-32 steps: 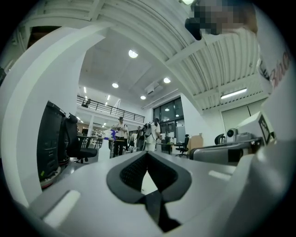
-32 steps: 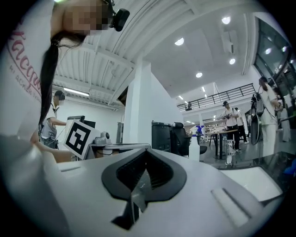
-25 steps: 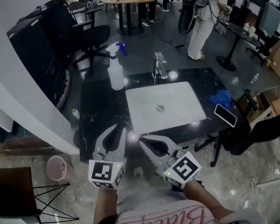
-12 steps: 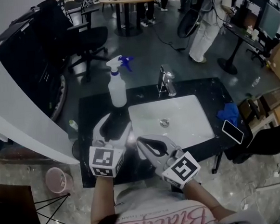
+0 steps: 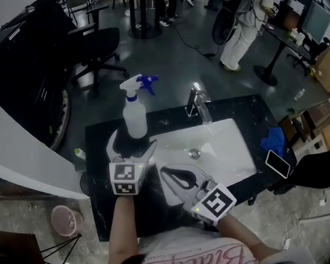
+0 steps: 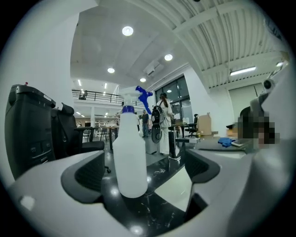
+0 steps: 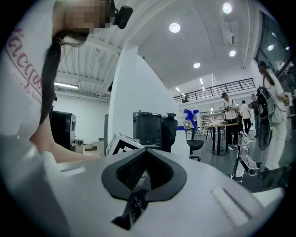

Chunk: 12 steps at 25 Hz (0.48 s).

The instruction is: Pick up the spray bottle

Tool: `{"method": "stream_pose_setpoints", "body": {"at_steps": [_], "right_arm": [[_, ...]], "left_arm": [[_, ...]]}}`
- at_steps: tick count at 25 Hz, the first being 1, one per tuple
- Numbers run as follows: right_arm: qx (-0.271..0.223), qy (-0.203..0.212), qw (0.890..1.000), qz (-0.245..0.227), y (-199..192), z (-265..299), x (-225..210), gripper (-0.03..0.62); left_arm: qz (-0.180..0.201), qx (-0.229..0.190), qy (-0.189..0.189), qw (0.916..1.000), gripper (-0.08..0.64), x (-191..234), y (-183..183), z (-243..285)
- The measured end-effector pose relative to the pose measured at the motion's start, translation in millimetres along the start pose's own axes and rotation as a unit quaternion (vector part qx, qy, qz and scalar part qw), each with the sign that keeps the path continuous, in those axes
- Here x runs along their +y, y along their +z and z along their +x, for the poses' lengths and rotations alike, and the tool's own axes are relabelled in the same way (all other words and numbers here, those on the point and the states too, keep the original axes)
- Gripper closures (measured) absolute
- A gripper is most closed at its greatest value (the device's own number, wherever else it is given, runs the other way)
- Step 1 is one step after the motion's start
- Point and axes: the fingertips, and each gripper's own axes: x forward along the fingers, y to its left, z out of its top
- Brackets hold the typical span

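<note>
Spray bottle is standing upright near the tabletop's far-left corner, beside the sink. Left tongs are opening wide, bottle between them, untouched. Right tongs are sitting closed, empty. Best bet: centring on mid-body, squeezing level.

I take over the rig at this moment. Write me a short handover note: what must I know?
The left tongs are opening with the bottle between them, untouched.
The right tongs are shut and empty, by the sink near corner.
The bottle stands upright on the counter, left of the sink.
Done: approach.
Left: close on the bottle, lift it.
</note>
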Motion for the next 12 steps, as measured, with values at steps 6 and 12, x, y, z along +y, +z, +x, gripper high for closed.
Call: {"method": "stream_pose_setpoints", "body": {"at_steps": [6,12], "right_arm": [[0.029,0.003,0.999,0.013,-21.2,12.7,-7.2,0.591],[0.038,0.002,0.999,0.02,-30.6,19.2,-11.1,0.591]], "left_arm": [[-0.008,0.009,-0.006,0.9999,0.031,19.7,-22.2,49.0],[-0.012,0.026,-0.016,0.9995,0.031,28.1,-41.4,82.7]]}}
